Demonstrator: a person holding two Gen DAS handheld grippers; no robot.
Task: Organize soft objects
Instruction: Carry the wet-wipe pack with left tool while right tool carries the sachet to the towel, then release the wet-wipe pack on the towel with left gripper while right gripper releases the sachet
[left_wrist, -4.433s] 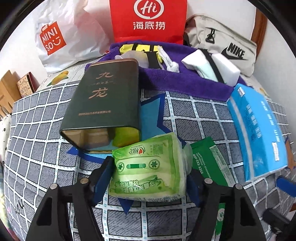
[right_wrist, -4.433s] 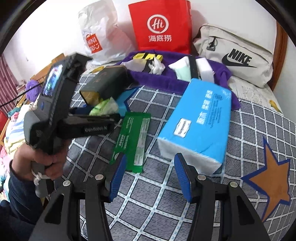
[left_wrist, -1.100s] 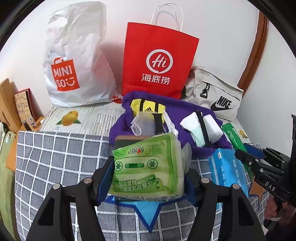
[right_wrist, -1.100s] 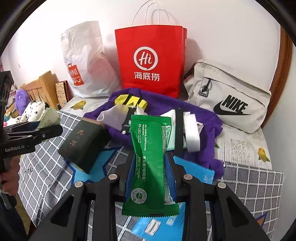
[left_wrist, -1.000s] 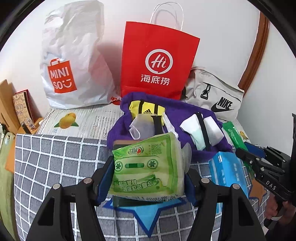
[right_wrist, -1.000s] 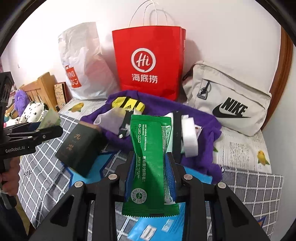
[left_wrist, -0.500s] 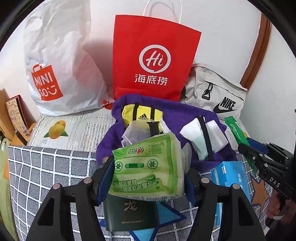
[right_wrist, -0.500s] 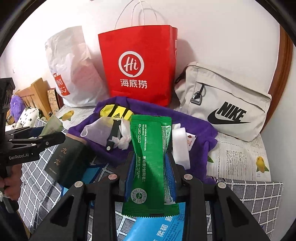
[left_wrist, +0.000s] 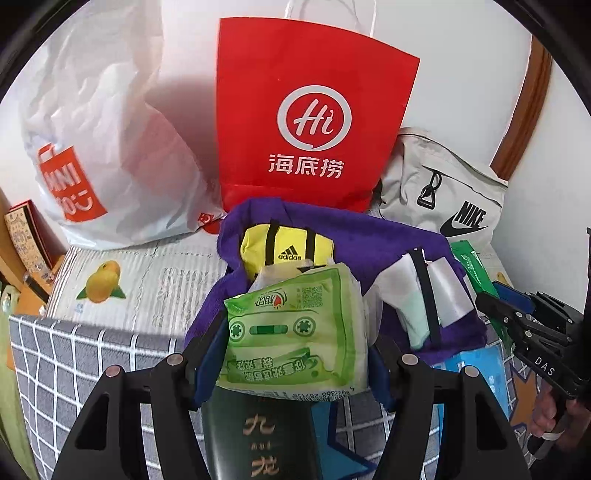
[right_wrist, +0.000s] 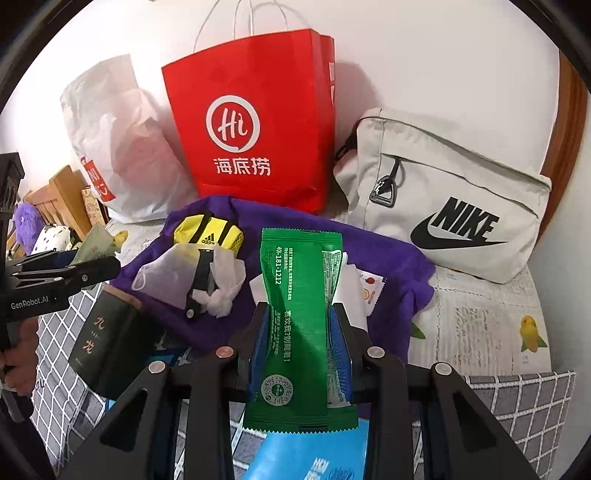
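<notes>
My left gripper (left_wrist: 291, 354) is shut on a light green tissue pack (left_wrist: 295, 332) and holds it in the air, just in front of the purple towel (left_wrist: 369, 236). My right gripper (right_wrist: 301, 332) is shut on a dark green wet-wipe packet (right_wrist: 301, 321), also above the towel's (right_wrist: 388, 258) near edge. On the towel lie a yellow Adidas pouch (right_wrist: 208, 232), a face mask (right_wrist: 166, 277), crumpled tissue (right_wrist: 225, 280) and white folded pads (left_wrist: 417, 295). The right gripper also shows in the left wrist view (left_wrist: 491, 299).
A red Hi paper bag (right_wrist: 251, 118), a white Miniso bag (left_wrist: 92, 129) and a grey Nike bag (right_wrist: 454, 203) stand against the wall. A dark green tin (left_wrist: 258, 435) and a blue tissue box (right_wrist: 314, 458) lie on the checked cover below the grippers.
Both grippers have moved forward and closer to the towel and bags with their packs still held. The dark tin and blue box have slid down toward the frames' lower edges.
</notes>
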